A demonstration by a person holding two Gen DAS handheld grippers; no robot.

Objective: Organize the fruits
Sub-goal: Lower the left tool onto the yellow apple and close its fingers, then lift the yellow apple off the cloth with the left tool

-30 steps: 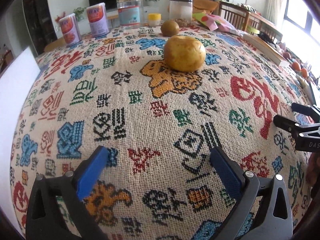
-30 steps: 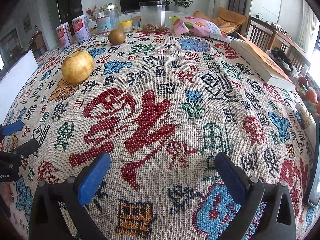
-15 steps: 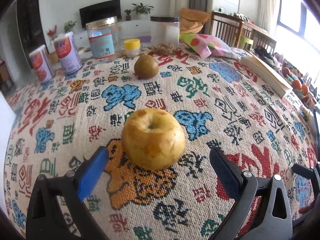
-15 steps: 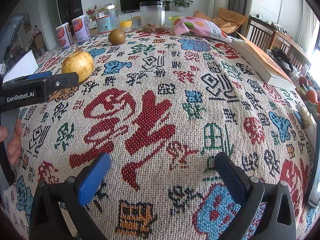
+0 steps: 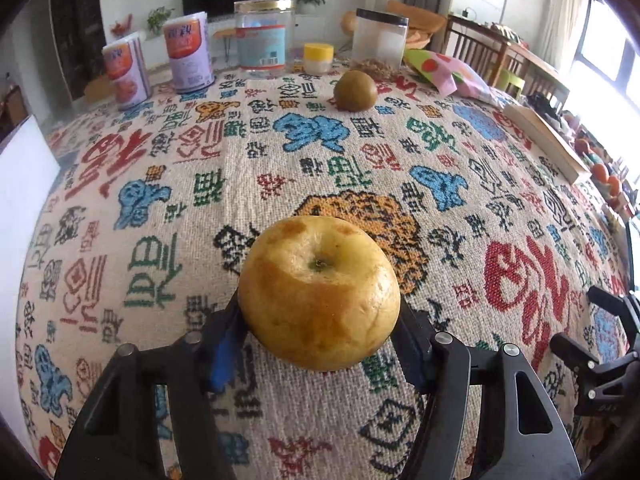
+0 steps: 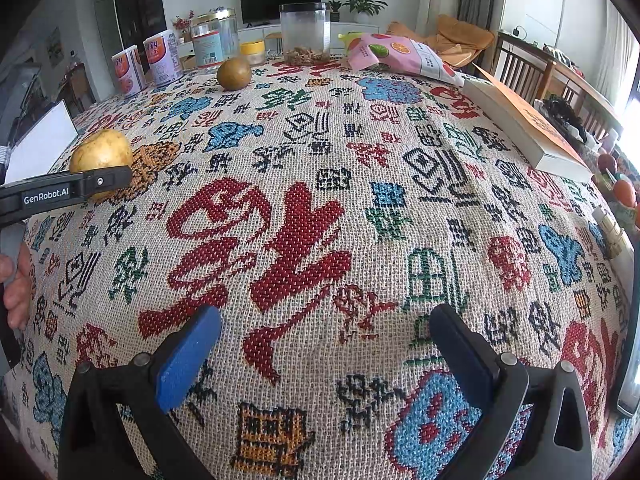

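So the round yellow apple with the brown scuffs (image 5: 319, 294) is sitting on the woven patterned tablecloth (image 5: 360, 152) right between the blue pads of my left gripper (image 5: 320, 334), whose jaws have just been closing and now look clamped on its sides. My right gripper (image 6: 324, 354) hangs wide apart over bare cloth, holding nothing. I reckon the fruit's curved skin could squirt out when lifted, maybe rolling toward the brownish-green round fruit (image 5: 355, 90) near the jars.
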